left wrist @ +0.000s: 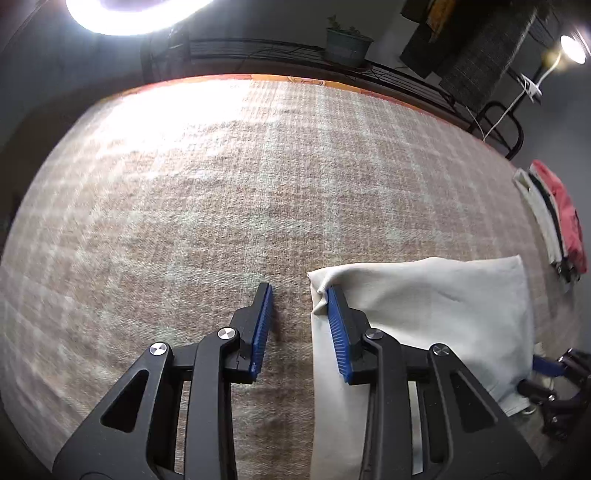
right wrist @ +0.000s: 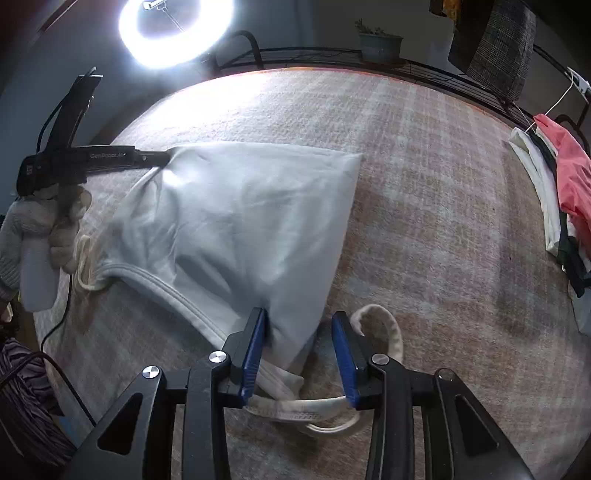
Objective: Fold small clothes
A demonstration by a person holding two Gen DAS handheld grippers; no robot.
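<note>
A white tank top [right wrist: 236, 221] lies folded on the plaid blanket; it also shows in the left wrist view [left wrist: 424, 317]. My left gripper [left wrist: 299, 291] is open, its right finger resting on the garment's left corner, its left finger over bare blanket. In the right wrist view the left gripper [right wrist: 147, 158] reaches the garment's far left corner. My right gripper [right wrist: 299, 321] is open, its jaws standing either side of the garment's near corner, with the shoulder straps [right wrist: 384, 332] lying between and beside them.
A stack of folded clothes, white, dark and red [right wrist: 561, 199], lies at the blanket's right edge, also seen in the left wrist view [left wrist: 554, 218]. A ring light [right wrist: 177, 29], a black metal rack with a potted plant [right wrist: 380, 46] and hanging clothes stand behind.
</note>
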